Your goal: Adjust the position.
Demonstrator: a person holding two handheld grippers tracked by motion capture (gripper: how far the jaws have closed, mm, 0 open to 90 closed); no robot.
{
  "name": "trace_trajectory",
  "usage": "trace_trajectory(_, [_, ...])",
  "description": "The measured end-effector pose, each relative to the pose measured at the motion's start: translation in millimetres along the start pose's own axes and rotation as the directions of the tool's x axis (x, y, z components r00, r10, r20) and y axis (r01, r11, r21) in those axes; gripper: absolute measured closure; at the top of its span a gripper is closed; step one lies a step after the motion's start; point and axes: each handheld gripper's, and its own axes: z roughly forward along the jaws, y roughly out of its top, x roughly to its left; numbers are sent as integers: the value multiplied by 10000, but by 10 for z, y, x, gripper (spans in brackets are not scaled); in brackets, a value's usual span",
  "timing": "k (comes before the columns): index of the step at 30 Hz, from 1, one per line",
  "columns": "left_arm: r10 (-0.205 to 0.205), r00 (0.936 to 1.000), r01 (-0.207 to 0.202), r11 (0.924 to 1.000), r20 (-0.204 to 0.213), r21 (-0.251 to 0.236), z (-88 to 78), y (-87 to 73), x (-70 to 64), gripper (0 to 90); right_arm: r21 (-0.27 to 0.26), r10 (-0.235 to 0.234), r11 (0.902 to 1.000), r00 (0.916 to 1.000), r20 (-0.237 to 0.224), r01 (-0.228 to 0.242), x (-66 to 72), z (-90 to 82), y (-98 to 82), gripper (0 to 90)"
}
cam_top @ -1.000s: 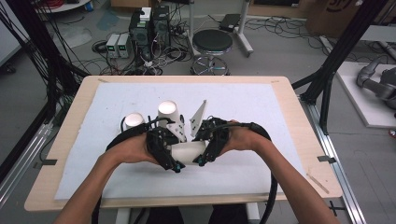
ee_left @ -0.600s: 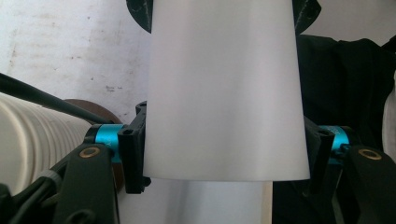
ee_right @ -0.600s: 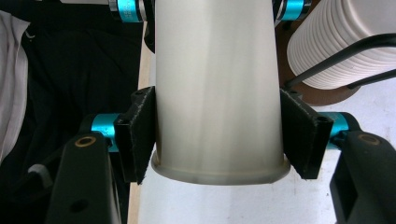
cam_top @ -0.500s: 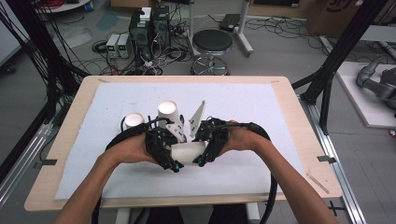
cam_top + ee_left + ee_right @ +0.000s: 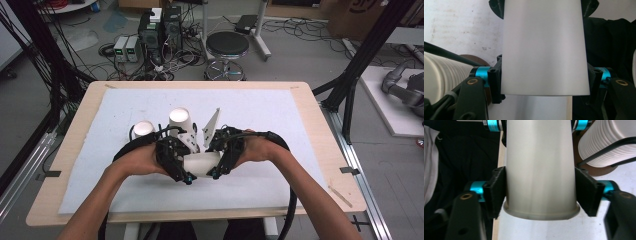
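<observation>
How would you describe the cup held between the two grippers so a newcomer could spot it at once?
On the wooden table covered by a white mat, look near the front edge, where the left gripper and right gripper meet. Between them lies a plain white tapered paper cup. Unlike the two upright white cup stacks behind, it lies sideways, off the mat.

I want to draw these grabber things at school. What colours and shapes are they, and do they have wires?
Each gripper, left and right, is a chunky black frame. Up close, the left gripper's fingers are flat black blocks on bright blue metal collars, with brass-coloured round pins on the black arms below. A thick black cable loops from each. The person's forearms are bare, without sleeves.
</observation>
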Motion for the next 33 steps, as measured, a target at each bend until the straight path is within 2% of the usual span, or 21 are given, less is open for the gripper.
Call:
trace_trajectory(2, [28,10000,-29,10000,-37,-66,-8,-2,5,360,-117,67,9999,10000,67,-66,6,5,-9,185])
trace_trajectory(6, [49,10000,-49,10000,-45,-80,-15,-5,2,360,-380,258,9990,9995,195,-251,13,-12,-37,144])
trace_trajectory(10, [18,10000,-19,9999,-60,-126,-17,-7,8,360,-648,225,9977,9996,156,-214,6,-57,-58,145])
trace_trajectory(18, [92,9999,-93,9998,-75,-169,-19,5,-10,359,-778,251,9967,9997,82,-244,13,-91,-78,144])
trace_trajectory(23, [57,9999,-62,9984,-85,-567,-66,3,-31,359,-1167,197,9930,9997,128,-181,11,-152,-113,145])
trace_trajectory(25, [-87,9999,79,9959,-91,-902,-77,0,-55,359,-1243,250,9920,9996,139,-231,19,-177,-132,145])
trace_trajectory(28, [82,9998,-100,9954,-194,-950,-101,5,-67,359,-1431,328,9892,9994,139,-305,36,-221,-162,145])
trace_trajectory(33, [55,9999,-75,9914,-161,-1304,-124,21,-110,359,-1838,438,9822,9987,261,-383,60,-305,-208,145])
